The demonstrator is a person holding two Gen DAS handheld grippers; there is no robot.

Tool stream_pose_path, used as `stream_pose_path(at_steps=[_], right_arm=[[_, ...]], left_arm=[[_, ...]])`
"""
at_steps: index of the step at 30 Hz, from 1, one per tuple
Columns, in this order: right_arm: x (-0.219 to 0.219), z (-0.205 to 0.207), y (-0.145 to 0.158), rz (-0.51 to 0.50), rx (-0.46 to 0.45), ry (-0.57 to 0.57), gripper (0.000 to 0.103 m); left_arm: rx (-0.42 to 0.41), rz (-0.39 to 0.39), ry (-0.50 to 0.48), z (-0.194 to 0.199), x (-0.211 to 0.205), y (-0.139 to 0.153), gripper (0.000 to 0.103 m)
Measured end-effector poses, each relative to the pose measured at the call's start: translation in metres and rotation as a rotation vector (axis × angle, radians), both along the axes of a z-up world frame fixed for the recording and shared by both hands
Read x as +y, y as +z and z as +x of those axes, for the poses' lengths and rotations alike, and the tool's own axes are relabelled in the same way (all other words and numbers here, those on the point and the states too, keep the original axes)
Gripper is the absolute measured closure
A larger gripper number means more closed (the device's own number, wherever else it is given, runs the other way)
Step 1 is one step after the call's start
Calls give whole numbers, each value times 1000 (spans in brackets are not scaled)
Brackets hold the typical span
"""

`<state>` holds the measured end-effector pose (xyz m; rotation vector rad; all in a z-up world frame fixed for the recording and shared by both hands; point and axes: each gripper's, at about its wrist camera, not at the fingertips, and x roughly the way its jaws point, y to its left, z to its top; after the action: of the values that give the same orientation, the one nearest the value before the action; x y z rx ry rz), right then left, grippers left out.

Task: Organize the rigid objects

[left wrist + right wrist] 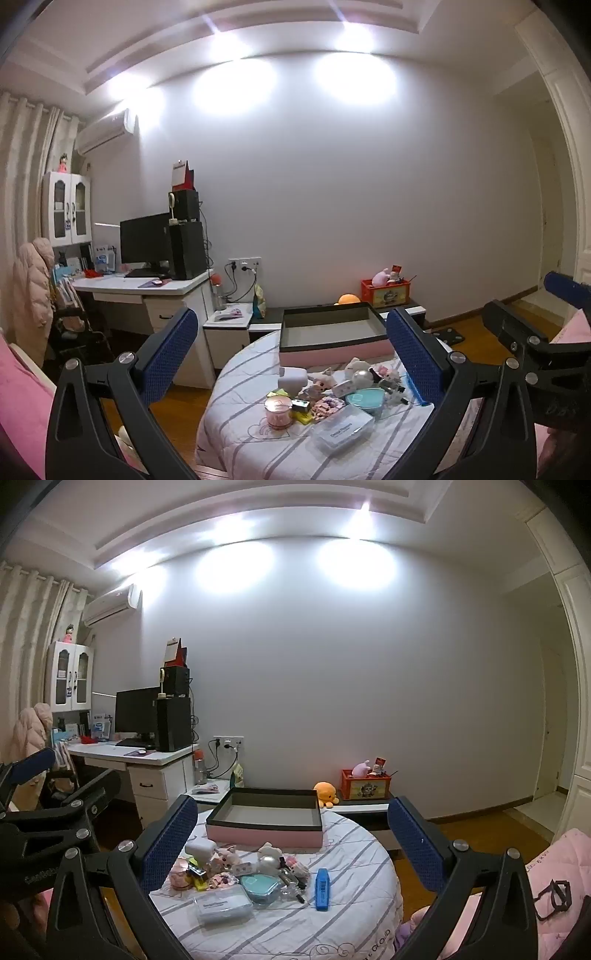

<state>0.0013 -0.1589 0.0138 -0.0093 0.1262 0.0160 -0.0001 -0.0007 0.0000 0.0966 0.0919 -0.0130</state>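
1. The small toys (240,860) in the middle of the pile are too tiny and blurry to tell apart.
2. In the left view, the blue bar (415,387) is mostly hidden behind a finger. In the right view the blue bar (322,884) shows whole.
3. The left view cuts off the near edge of the round table (236,443). Its striped cloth (351,849) hides the table top.
4. The orange toy (349,298) behind the box peeks out only a little in the left view.
5. The left gripper (291,354) is wide open. It holds nothing and touches nothing.
6. The right gripper (291,843) is wide open too. It is empty and touches nothing.
7. Both grippers hang in the air in front of the table.
8. The pile lies on the table, on the near side of the pink box (264,834).
9. The box is open on top and looks empty inside.
10. A clear case (223,908) lies nearest, a teal lid (258,884) just beside it, and a pink candle jar (277,411) on the left.
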Motion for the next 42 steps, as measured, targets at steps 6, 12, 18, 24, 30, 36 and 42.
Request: stream_pose_path(at_steps=[6,12,18,24,30,36,42], right_arm=[[1,-1,0,7,8,0,0],[0,-2,-2,11,3,5,0],[-1,-3,-1,11,-6,0,0],[0,-3,-1,11,-12,3,0],[1,-3,-1,9,-12,0,0],[1,-3,-1,7,-13,-1,0],[-2,-1,4,6,-22,-8,0]], left_arm=[[10,-38,-1,2,5,-4,0],[6,-27,6,2,2,-7,0],[-1,-32,6,-6,5,0,0],[-6,-36,9,-7,5,2,0],[-9,-34,8,-7,6,1,0],[-12,-24,-1,-5,4,4,0],[-17,-31,-11,-4,3,5,0]])
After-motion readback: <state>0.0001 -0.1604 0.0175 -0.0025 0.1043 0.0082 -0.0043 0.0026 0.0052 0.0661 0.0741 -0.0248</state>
